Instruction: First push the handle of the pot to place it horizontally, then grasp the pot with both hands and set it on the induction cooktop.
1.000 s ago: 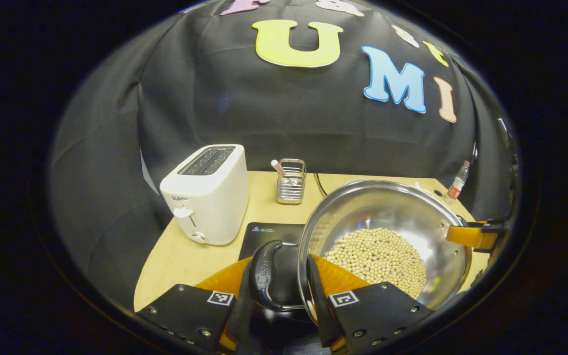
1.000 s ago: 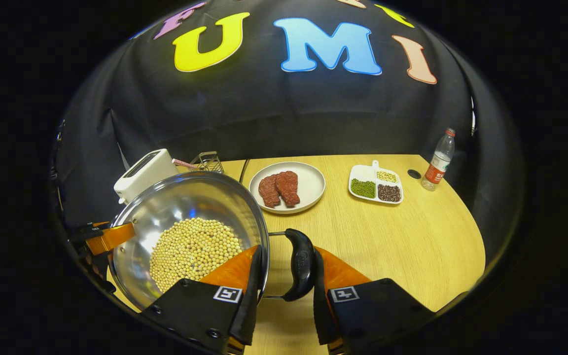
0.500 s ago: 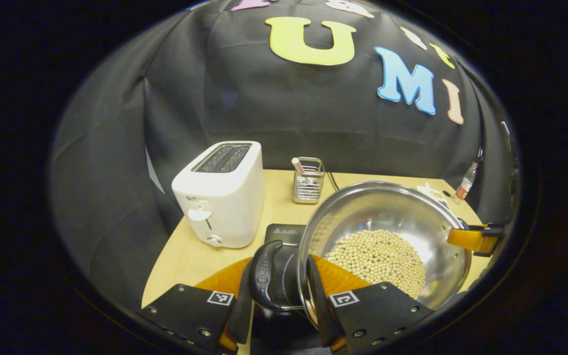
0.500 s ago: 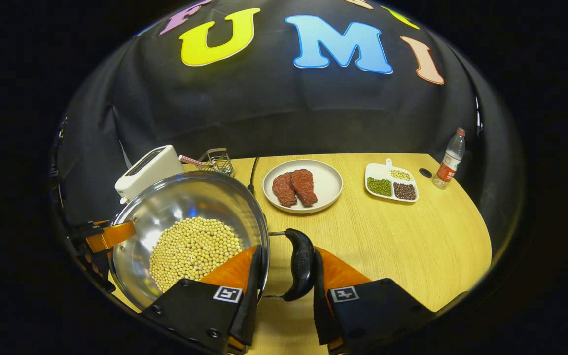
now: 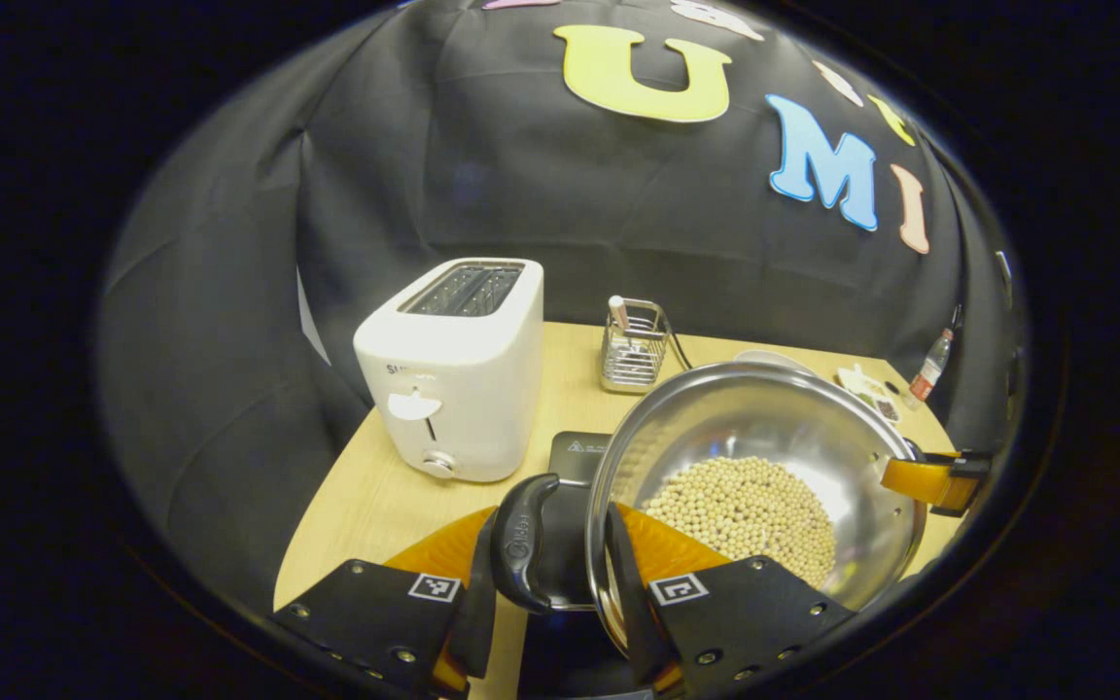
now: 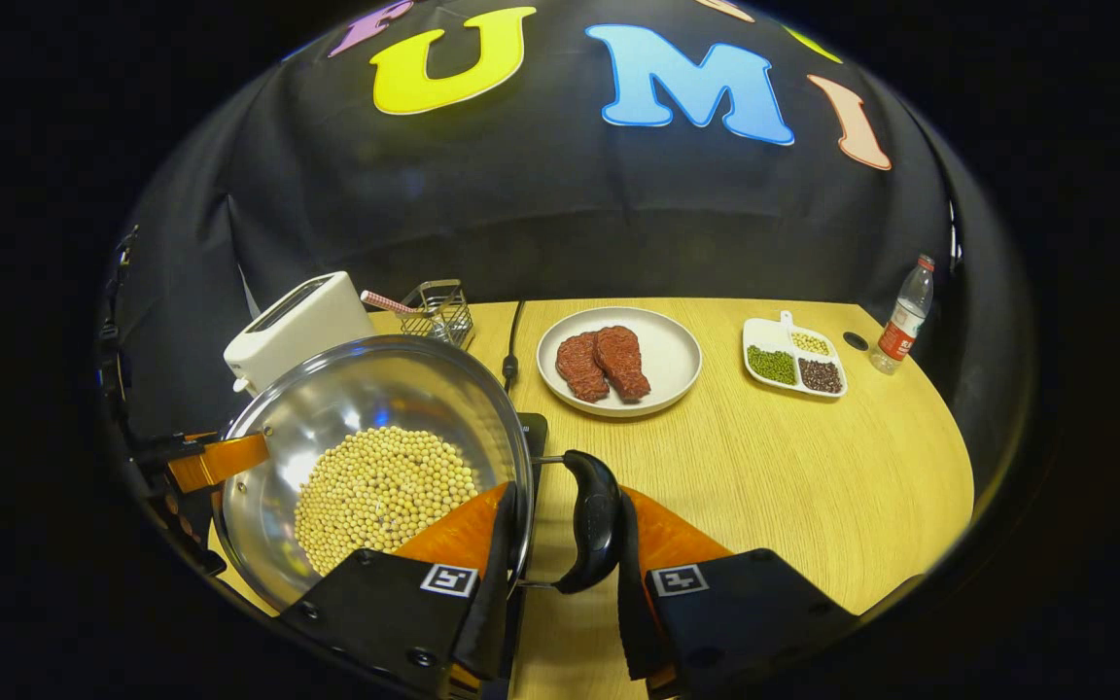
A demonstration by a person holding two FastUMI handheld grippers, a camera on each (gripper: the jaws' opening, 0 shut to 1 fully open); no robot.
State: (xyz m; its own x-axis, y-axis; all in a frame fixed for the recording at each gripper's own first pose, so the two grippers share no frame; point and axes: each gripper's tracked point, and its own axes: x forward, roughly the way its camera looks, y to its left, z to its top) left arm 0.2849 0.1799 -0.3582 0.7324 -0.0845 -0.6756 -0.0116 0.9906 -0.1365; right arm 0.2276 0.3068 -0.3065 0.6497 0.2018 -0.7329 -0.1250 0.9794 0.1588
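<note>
A steel pot (image 5: 764, 428) holding pale round beans (image 5: 745, 506) hangs above the wooden table, carried between both grippers. My left gripper (image 5: 548, 554) is shut across the pot's black left handle (image 5: 521, 540) and the rim beside it. The right gripper (image 6: 565, 535) is shut the same way on the black right handle (image 6: 591, 520). Under the pot lies the black induction cooktop (image 5: 575, 449), a corner of it also visible past the pot's rim (image 6: 533, 430). Each view shows the other gripper's finger at the pot's far rim: the right gripper (image 5: 929, 479) and the left gripper (image 6: 215, 459).
A white toaster (image 5: 458, 384) stands left of the cooktop, with a wire basket (image 5: 633, 350) holding a straw behind it. To the right lie a plate (image 6: 662, 384) with two meat pieces, a divided dish (image 6: 793, 355) of beans and a bottle (image 6: 900, 321). A black cable (image 6: 511, 340) runs back.
Both grippers have carried the pot leftward toward the toaster. The toaster looms larger in the left gripper view, and the cooktop's corner now shows beside the pot in the right gripper view.
</note>
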